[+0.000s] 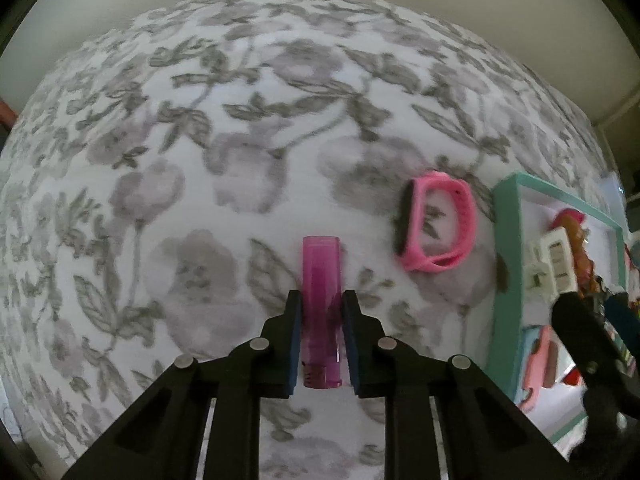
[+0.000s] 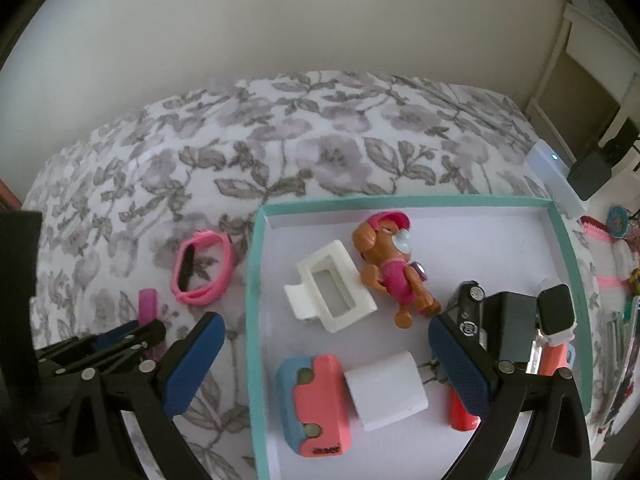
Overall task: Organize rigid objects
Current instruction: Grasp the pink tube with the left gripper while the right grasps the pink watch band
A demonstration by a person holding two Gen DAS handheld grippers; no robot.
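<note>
My left gripper (image 1: 322, 300) is shut on a translucent pink lighter (image 1: 321, 264), its blue pads pressing both sides of the lower half. The lighter lies lengthwise on the floral bedspread (image 1: 200, 140). I cannot tell whether it is lifted off the cloth. A pink wristband (image 1: 466, 216) lies to its right, next to the teal tray (image 1: 506, 240). In the right wrist view my right gripper (image 2: 326, 322) stands wide open over the tray's left rim (image 2: 251, 320) with nothing between its fingers. The left gripper (image 2: 132, 336), the lighter (image 2: 147, 304) and the wristband (image 2: 204, 235) show at the left.
The tray holds a toy dog figure (image 2: 388, 272), a white plastic holder (image 2: 332, 292), a white charger cube (image 2: 386, 390), a red and blue case (image 2: 316, 404), black devices (image 2: 508, 328) and a smartwatch (image 2: 556, 308). Small clutter lies beyond the tray's right side.
</note>
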